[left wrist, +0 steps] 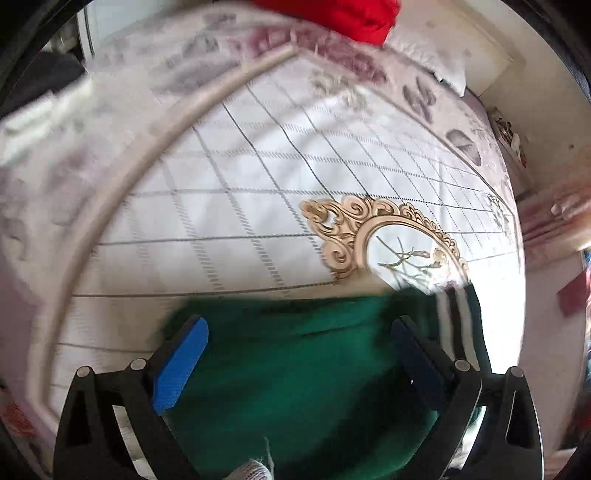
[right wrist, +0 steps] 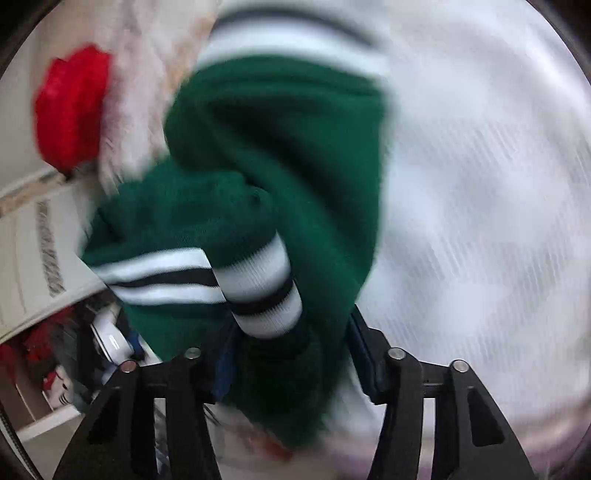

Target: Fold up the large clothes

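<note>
A dark green garment (left wrist: pixel 303 380) with white and black striped trim lies at the near edge of the bed under my left gripper (left wrist: pixel 301 336), whose blue-padded fingers (left wrist: pixel 181 365) stand wide open above it. In the right wrist view the same green garment (right wrist: pixel 266 166) hangs bunched, its striped cuff (right wrist: pixel 264 291) in front. My right gripper (right wrist: pixel 291 354) is shut on the green cloth, which fills the gap between the pads. The view is motion-blurred.
The bed has a white checked quilt (left wrist: pixel 258 184) with a gold ornate print (left wrist: pixel 369 232) and a floral border. A red garment (left wrist: pixel 332 14) lies at the far side, and shows in the right wrist view (right wrist: pixel 70 107). Cluttered shelves (right wrist: pixel 55 350) stand at the left.
</note>
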The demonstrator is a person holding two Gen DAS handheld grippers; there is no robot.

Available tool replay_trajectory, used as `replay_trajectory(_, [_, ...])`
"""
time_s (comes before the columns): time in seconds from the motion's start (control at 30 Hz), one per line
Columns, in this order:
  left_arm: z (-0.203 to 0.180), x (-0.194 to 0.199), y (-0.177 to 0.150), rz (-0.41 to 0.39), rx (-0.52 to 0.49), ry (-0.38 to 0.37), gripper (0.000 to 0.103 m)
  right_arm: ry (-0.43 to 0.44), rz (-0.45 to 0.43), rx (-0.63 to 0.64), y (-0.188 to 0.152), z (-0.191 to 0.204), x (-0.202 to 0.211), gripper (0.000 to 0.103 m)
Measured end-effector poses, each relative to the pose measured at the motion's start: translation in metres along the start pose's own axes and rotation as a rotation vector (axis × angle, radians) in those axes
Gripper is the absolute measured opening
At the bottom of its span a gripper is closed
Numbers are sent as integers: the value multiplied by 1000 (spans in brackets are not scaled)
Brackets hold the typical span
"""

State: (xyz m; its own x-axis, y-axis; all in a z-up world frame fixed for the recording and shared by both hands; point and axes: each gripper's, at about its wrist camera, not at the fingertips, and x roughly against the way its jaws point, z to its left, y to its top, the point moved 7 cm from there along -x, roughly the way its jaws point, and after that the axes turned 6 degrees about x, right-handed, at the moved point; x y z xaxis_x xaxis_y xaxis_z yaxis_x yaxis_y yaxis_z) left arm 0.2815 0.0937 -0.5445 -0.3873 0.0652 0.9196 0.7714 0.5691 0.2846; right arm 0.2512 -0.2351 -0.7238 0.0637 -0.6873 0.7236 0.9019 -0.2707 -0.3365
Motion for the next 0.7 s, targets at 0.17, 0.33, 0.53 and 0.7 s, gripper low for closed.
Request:
replay_trajectory(0.17, [32,27,-41,-96,-75,145,103,-284,-27,217,-43,-14,44,80])
replay_trajectory(0.33, [47,-10,-91,66,-19,147,103,-274,-96,442,-23,43,86,80])
replay_trajectory(0.53, [30,-35,-110,98,-39,174,103,-296,-89,622,38,122,52,80])
replay_trajectory(0.7, [33,-44,-105,97,-21,185,103,-262,1,670,64,160,15,80])
